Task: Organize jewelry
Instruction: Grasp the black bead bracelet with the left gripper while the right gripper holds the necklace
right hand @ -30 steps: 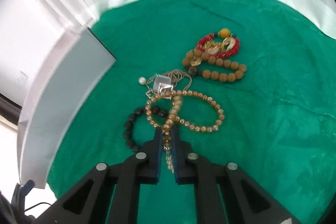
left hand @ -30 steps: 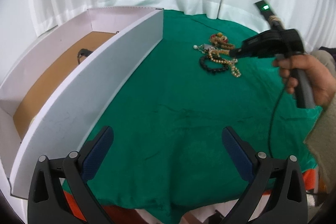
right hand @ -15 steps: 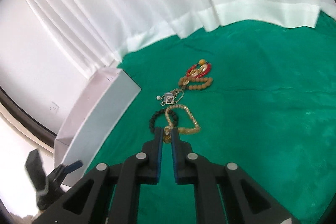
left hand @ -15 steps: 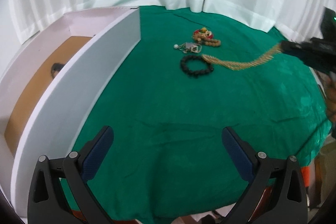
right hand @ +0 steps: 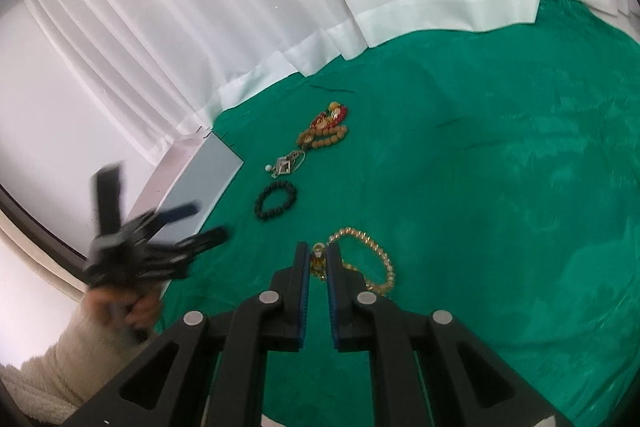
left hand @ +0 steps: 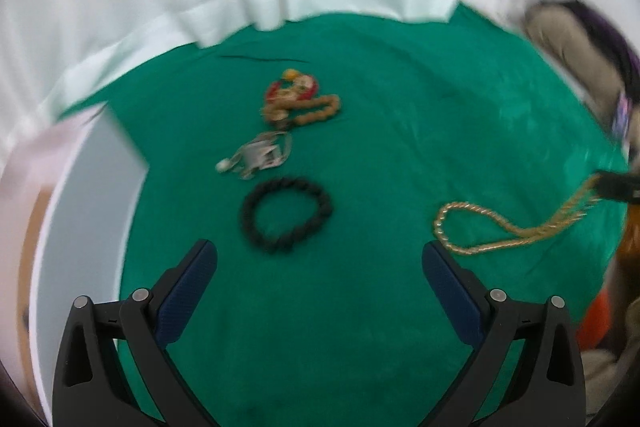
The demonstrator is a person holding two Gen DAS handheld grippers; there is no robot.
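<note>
Our right gripper has its jaws pinched tight on one end of the gold bead necklace, so its loop trails over the green worktop, apart from the pile. Our left gripper hangs wide open and empty over the black bead bracelet, probably next for the white box. Beyond lie one silver pendant chain and one tangle of red and wooden beads.

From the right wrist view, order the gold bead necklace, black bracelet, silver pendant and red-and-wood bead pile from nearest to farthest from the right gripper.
1. gold bead necklace, pinched in the right gripper
2. black bracelet, up-left
3. silver pendant, beyond it
4. red-and-wood bead pile, farthest back
</note>
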